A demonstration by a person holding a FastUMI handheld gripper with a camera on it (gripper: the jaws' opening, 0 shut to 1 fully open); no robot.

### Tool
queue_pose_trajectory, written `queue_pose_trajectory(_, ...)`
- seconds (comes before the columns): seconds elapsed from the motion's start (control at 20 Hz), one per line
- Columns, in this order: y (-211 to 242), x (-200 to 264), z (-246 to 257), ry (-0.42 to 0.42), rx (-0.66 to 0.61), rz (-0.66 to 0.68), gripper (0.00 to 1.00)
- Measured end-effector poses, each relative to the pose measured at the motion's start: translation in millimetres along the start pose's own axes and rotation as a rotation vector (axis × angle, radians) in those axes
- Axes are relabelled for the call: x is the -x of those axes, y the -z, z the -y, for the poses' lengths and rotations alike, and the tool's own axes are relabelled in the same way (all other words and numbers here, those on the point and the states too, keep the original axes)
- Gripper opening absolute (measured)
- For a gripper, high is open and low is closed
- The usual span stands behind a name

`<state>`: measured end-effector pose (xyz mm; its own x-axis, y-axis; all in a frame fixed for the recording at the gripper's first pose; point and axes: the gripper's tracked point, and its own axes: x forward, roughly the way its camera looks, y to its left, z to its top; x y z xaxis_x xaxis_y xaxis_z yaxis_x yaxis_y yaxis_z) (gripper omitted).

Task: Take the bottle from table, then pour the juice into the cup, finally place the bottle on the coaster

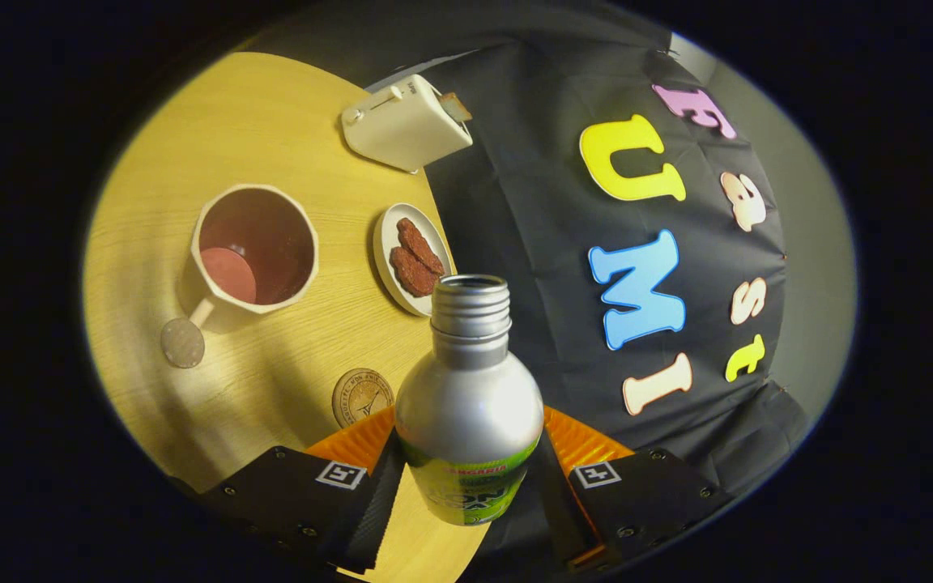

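A silver metal bottle (468,389) with a green label and an open threaded neck sits between my two fingers, and my gripper (466,457) is shut on it. The view is rolled, so the bottle is held tilted over the wooden table (191,146), lifted off it. Beyond the fingers stands a cream cup (254,247) with a dark red inside and a handle. A round cork coaster (362,397) lies just ahead of one finger, near the table's edge. The bottle's lower part is hidden between the fingers.
A small white plate (395,259) with reddish-brown pieces lies beside the cup. A cream toaster (404,123) with a slice in it stands farther off. A small round grey disc (183,342) lies by the cup's handle.
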<state>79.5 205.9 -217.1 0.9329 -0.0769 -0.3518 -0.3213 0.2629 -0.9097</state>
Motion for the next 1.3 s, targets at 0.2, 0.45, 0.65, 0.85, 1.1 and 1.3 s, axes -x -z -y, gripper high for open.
queue_pose_trajectory(0.2,-14.4,1.0,-6.7,-0.013,0.054,0.022,0.75)
queue_pose_trajectory(0.45,-24.3,-8.3,-9.1,-0.001,0.163,0.041,0.75)
queue_pose_trajectory(0.65,-33.5,-8.9,-6.9,0.024,0.261,0.075,0.75)
queue_pose_trajectory(0.85,-33.7,-11.8,-8.3,0.006,0.316,0.088,0.75)
queue_pose_trajectory(1.1,-33.6,-12.5,-4.5,0.02,0.416,0.084,0.75)
queue_pose_trajectory(1.3,-34.2,-13.2,-3.3,0.023,0.475,0.087,0.75)
